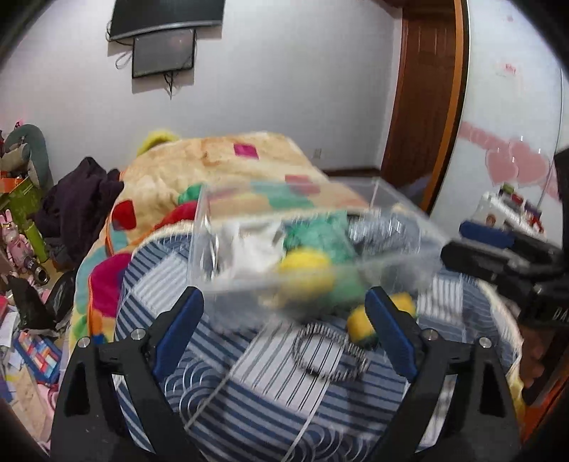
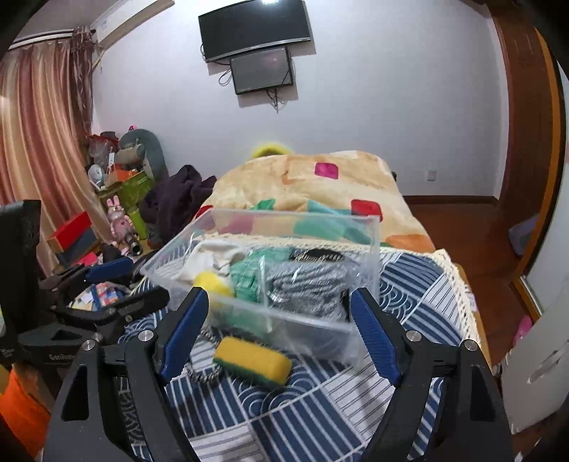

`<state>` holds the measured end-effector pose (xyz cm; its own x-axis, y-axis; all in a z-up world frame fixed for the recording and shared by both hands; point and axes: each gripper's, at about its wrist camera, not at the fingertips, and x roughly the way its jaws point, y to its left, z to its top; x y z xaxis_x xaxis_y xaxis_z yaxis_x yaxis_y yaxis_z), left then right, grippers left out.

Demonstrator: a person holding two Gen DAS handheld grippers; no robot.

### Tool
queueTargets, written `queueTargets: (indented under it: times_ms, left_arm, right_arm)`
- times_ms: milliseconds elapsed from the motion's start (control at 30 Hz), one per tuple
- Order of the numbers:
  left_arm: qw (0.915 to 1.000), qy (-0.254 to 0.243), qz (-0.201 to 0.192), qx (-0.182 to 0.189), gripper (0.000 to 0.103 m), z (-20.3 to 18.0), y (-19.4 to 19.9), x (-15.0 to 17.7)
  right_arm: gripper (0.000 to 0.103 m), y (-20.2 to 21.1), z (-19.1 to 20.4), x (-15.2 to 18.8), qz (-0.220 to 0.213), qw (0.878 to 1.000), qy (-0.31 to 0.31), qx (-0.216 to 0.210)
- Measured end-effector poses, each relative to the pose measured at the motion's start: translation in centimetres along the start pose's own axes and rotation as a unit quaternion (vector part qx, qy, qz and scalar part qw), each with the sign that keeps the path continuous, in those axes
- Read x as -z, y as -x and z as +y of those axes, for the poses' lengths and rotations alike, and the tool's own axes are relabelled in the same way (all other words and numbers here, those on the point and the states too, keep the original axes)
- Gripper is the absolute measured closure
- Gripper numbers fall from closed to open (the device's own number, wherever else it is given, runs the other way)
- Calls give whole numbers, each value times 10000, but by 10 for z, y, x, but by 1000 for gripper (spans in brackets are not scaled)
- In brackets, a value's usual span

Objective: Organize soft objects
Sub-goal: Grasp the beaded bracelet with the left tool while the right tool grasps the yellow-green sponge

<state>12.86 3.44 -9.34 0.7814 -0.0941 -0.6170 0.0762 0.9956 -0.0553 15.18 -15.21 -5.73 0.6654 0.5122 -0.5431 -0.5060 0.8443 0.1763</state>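
Rm: bedroom, white wall, TVs mounted, curtain on the left, wood door on the right. Surface: blue/white patterned cloth over the bed, blanket heaped behind. I see a clear bin mid-cloth, long axis L-R, holding white, green, grey knit items. Loose yellow/green sponge lies just in front, long axis L-R; striped band beside it. Cloth open near me. Left gripper fingers wide, holding nothing; right gripper same.
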Motion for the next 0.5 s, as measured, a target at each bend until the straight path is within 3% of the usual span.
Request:
queueTargets:
  times_ms: [100, 267, 433, 500]
  left_arm:
    - [9997, -96, 215, -17, 13, 1, -7, 15]
    - [9978, -3, 662, 100, 37, 4, -29, 28]
    - [9962, -21, 855, 185, 62, 3, -44, 29]
    - [9958, -119, 888, 168, 67, -1, -48, 29]
  right_arm:
    - [23, -7, 6, 8, 124, 9999, 67, 39]
    - [23, -17, 12, 25, 381, 9992, 103, -45]
    - [23, -37, 16, 35, 706, 9973, 53, -190]
    - [23, -45, 15, 37, 814, 9964, 0, -238]
